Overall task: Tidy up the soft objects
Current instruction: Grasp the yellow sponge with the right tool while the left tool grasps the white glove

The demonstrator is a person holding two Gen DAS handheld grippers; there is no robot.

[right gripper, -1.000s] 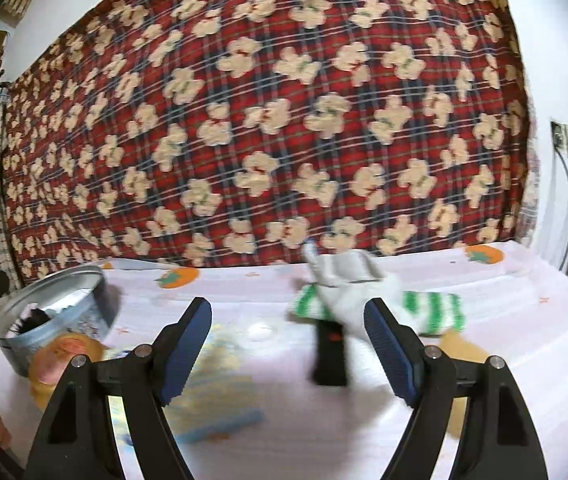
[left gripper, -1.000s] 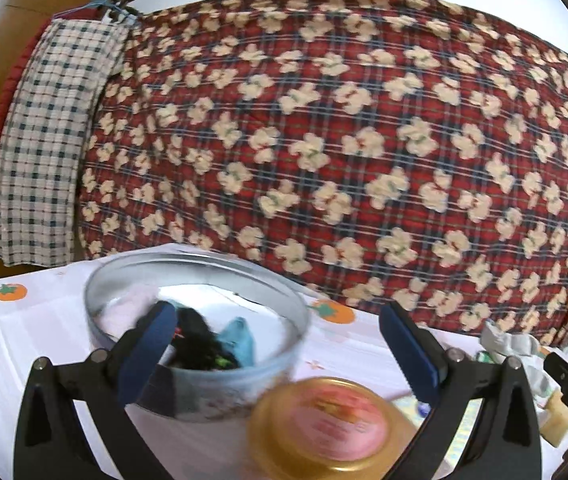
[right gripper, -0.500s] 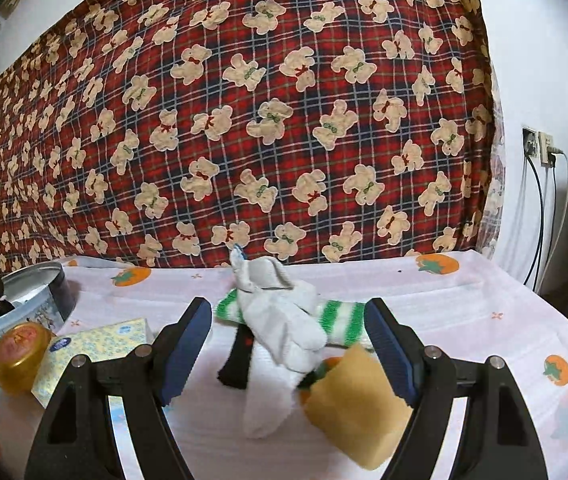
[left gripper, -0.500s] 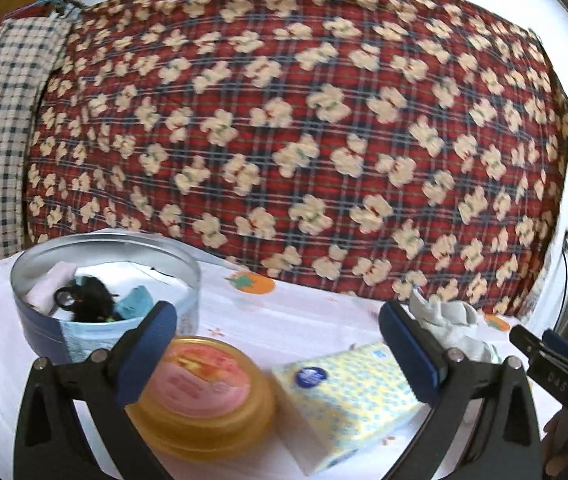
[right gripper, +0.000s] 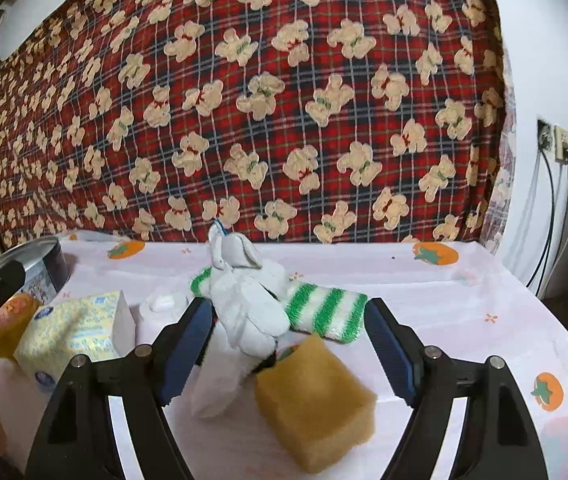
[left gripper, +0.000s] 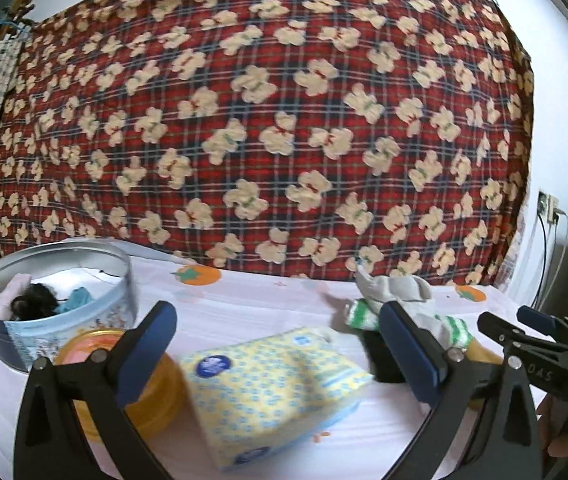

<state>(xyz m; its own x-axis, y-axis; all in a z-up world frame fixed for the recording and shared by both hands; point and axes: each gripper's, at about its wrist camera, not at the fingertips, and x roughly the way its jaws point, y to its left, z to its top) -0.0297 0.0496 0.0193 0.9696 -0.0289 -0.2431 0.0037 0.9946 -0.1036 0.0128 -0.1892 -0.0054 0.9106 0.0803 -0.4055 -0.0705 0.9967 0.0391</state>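
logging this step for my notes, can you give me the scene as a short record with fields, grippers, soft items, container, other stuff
left gripper: open, empty, tissue pack between its fingers
right gripper: open, empty, over the sponge
tissue pack: yellow, blue-dotted, on the table
sponge: yellow block, nearest the right gripper
glove: white, draped on the striped cloth
striped cloth: green and white, behind the sponge
tin: round, open, soft items inside
jar: amber, lid on, beside the tin

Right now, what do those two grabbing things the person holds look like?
Both match. The left tool and right tool are black plastic forks: two triangular cut-out arms, silver screws and blue pads on the inner faces. The right one bears small lettering, too blurred to read.
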